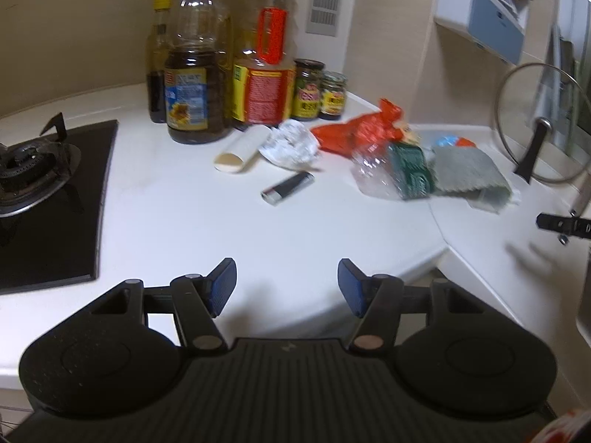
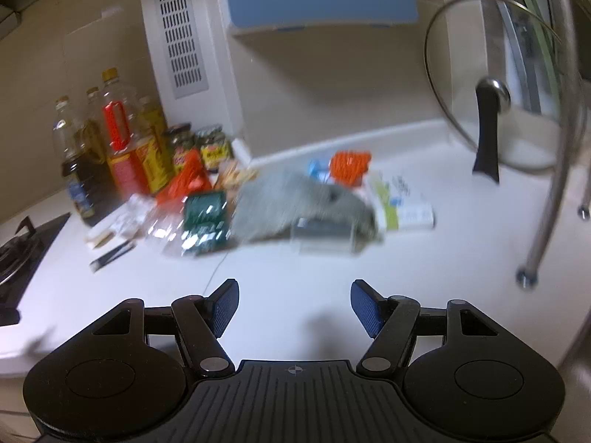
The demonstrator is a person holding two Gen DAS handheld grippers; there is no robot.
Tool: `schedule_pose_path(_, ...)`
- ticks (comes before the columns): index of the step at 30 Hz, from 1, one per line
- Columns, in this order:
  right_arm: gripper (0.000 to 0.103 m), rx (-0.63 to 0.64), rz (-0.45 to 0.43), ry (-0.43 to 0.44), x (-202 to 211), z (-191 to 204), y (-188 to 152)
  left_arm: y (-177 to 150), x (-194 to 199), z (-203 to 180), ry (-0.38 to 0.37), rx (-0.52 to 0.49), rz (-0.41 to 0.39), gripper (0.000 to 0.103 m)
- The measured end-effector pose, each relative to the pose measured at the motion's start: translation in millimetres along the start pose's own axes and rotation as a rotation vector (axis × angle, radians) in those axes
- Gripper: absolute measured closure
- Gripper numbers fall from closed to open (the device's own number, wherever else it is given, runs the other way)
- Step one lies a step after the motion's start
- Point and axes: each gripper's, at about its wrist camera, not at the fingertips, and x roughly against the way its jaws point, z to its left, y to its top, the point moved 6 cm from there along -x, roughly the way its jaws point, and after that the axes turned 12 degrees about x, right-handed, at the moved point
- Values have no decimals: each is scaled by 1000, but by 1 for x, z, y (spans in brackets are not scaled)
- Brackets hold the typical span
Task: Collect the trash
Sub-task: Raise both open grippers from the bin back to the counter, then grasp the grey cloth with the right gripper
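Both pairs of jaws stand parted with nothing between them. On the left gripper the blue ribbed pads frame only bare white countertop; on the right gripper the gap looks a little wider, and it too shows only counter.

Ahead of both, well apart from the fingers, the trash lies scattered on the counter. From the left wrist view: a cream cardboard tube lying on its side, a crumpled white wrapper touching it, a small black-and-silver lighter just in front, a crinkled red plastic bag, a squashed clear plastic bottle, a green printed packet and a grey-green scouring cloth. The right wrist view is blurred — beyond the cloth there seems to be a flat white-and-green carton and an orange-and-white pack.

Behind the litter stand tall clear oil bottles with yellow caps and two small dark jars. A black gas hob sits at the left — a glass pot lid with a black handle leans upright at the right.
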Motion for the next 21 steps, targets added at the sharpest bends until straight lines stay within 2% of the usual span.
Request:
schedule_pose_path(11,36,86,-31,41,-70,-20,50,29,-32,-11,61,13,-55,46)
schedule_pose_path(21,36,125,8,92,-128,-30,61,29,-48,-22,95,26,-50,46)
